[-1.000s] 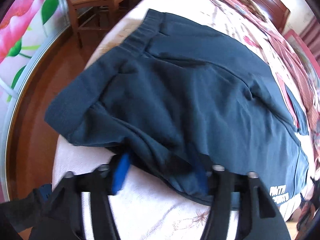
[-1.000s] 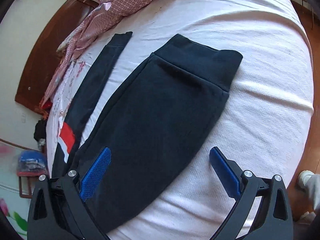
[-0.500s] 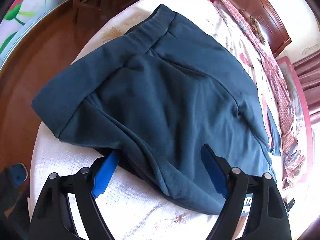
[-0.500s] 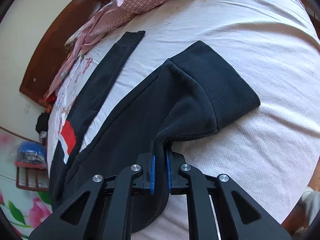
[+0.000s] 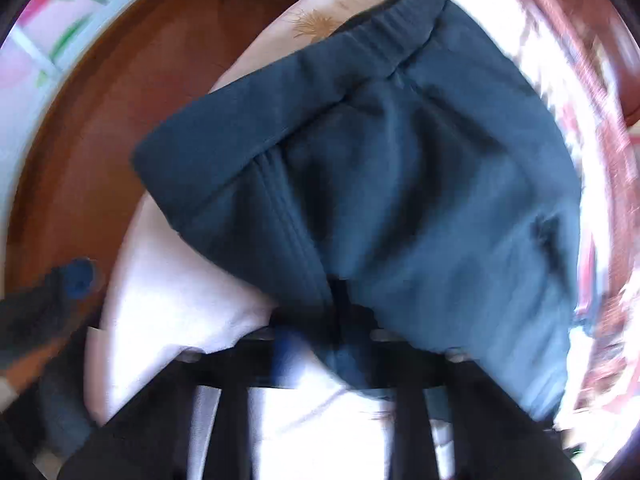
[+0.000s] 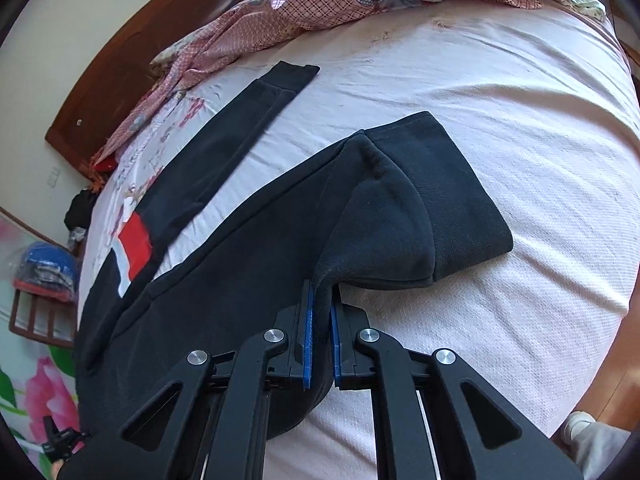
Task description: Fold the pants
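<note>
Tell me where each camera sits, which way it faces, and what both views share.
Left wrist: on the left gripper, looking steeply down at the pants near the waistband, bed edge and floor; blurred, gripper shut on the cloth.
Right wrist: on the right gripper, facing along the bed toward the headboard; shut on a pants leg by its cuff; a foot shows.
Shared: pants and bed.

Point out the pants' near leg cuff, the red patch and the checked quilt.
near leg cuff (image 6: 452,196), right wrist view, ribbed band.
red patch (image 6: 137,240), right wrist view, its middle.
checked quilt (image 6: 320,4), right wrist view, plaid part.
</note>
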